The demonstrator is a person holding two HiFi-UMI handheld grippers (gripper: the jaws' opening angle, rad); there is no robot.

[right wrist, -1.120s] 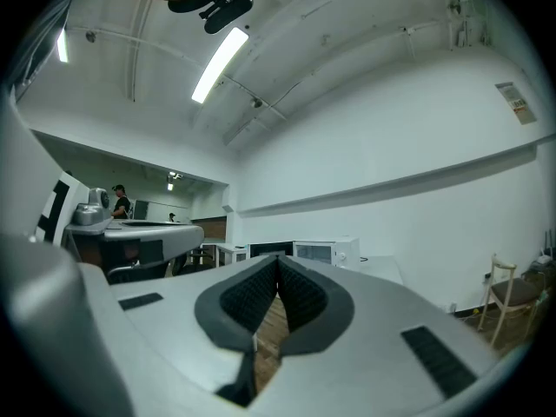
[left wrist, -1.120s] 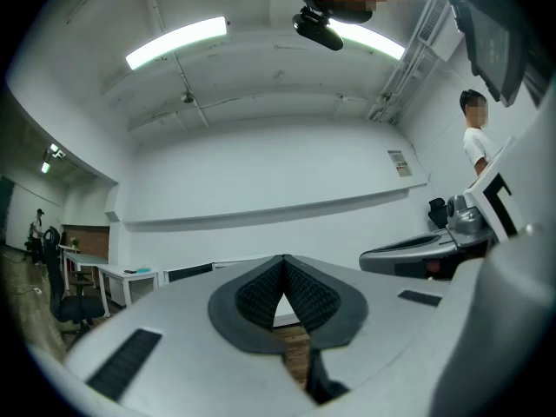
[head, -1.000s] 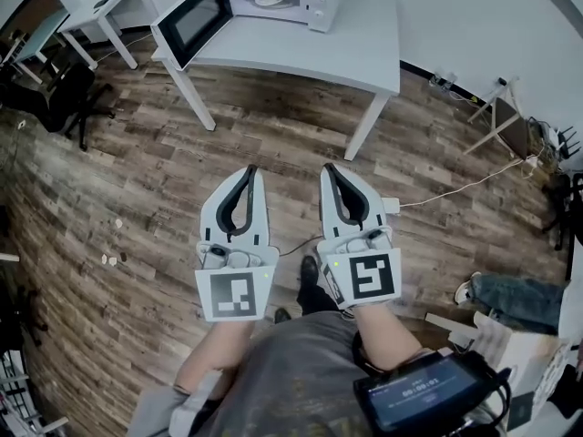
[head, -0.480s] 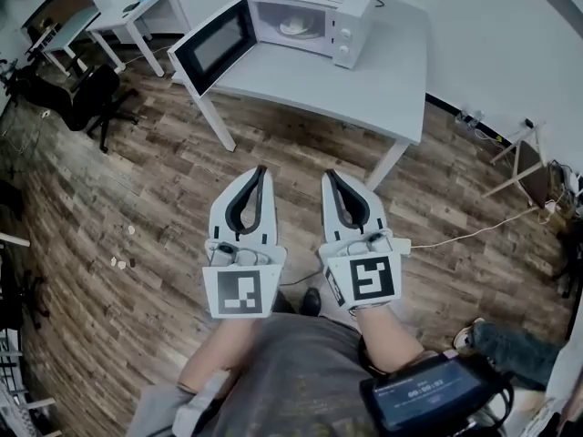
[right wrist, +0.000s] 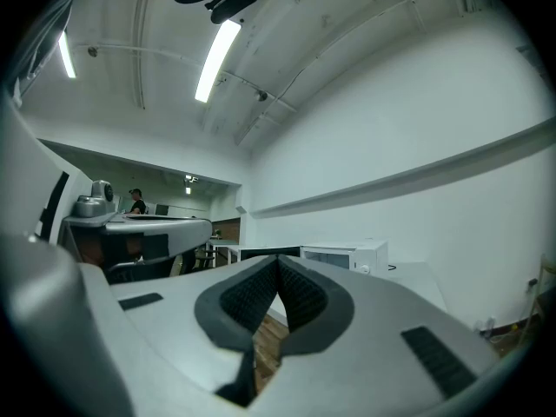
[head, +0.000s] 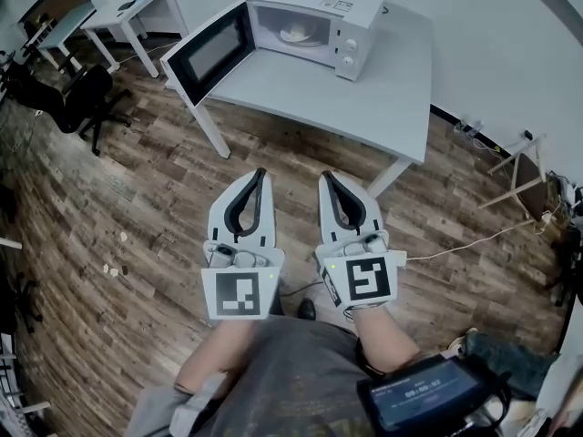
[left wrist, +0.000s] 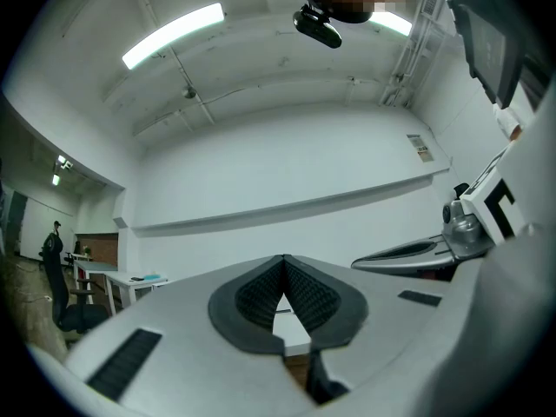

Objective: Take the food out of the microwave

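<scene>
A white microwave stands on a white table ahead of me, its door swung open to the left. Inside it sits a plate of pale food. My left gripper and right gripper are held side by side over the wood floor, well short of the table, both shut with nothing between the jaws. In the right gripper view the microwave shows past the shut right gripper. The left gripper view shows the shut left gripper against a white wall.
A second small white table stands at the far left with office chairs near it. A wooden stand and a cable lie at the right on the wood floor. A person stands far off.
The table and microwave have come closer and lower in the head view. Both grippers stay shut side by side in front of me.
</scene>
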